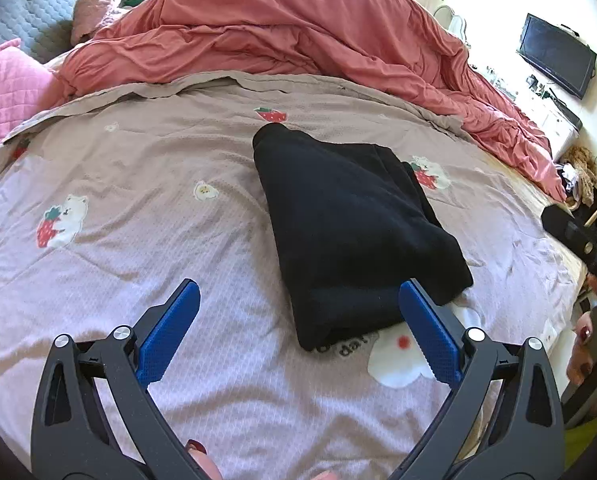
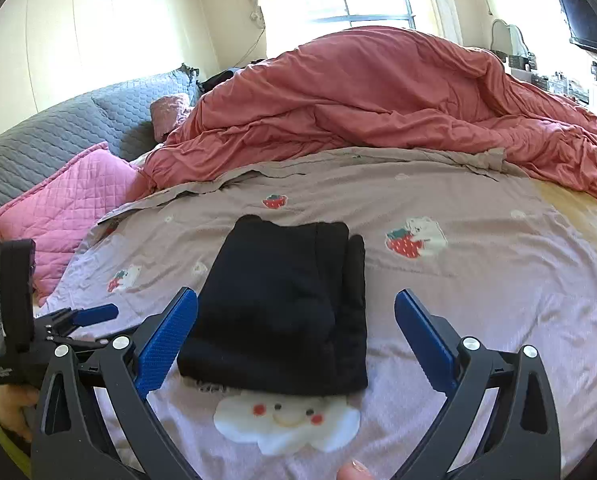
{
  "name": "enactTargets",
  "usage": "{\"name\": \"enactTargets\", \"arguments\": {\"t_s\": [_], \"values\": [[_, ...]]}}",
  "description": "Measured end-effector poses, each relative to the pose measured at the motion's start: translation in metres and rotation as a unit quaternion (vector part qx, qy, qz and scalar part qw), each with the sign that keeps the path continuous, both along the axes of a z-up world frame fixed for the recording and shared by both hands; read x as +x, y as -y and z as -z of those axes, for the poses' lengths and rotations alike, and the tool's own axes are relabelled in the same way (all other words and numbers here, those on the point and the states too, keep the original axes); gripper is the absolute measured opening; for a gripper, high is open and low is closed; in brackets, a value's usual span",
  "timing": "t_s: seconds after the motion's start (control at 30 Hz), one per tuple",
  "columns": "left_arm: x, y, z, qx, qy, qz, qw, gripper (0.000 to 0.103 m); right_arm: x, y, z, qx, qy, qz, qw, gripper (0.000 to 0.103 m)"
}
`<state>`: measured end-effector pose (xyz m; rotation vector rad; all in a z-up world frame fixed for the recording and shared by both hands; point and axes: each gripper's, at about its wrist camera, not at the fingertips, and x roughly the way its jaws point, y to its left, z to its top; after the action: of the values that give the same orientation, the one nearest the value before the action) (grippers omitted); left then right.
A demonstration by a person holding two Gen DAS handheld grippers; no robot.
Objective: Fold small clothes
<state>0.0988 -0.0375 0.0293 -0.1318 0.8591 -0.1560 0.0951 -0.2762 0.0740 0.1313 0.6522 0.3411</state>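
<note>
I am holding both tools wide apart and empty: my left gripper [image 1: 298, 330] and my right gripper [image 2: 296, 338] are both hovering above the bed [image 2: 498, 300]. The black garment [image 2: 282, 312] is lying folded near the bed's near edge, just past the cloud print [image 2: 286, 424], its long axis running from that edge toward the heaped red duvet [image 2: 378, 108]. It looks soft, light and limp, so I judge a corner or folded edge the best hold.
</note>
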Motion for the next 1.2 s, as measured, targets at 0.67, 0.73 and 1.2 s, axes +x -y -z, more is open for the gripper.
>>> {"name": "enactTargets", "arguments": {"t_s": [0.67, 0.73, 1.2], "values": [[-0.044, -0.011, 0.046, 0.004, -0.046, -0.027, 0.9986, 0.094, -0.037, 0.002, 0.061, -0.042, -0.064, 0.008, 0.997, 0.098], [-0.046, -0.011, 0.046, 0.003, -0.048, -0.026, 0.9985, 0.094, -0.037, 0.002, 0.060, -0.042, -0.063, 0.008, 0.997, 0.098], [-0.049, -0.012, 0.042, 0.007, -0.048, -0.034, 0.9982, 0.094, -0.036, 0.008, 0.058, -0.037, -0.062, 0.012, 0.997, 0.098]]}}
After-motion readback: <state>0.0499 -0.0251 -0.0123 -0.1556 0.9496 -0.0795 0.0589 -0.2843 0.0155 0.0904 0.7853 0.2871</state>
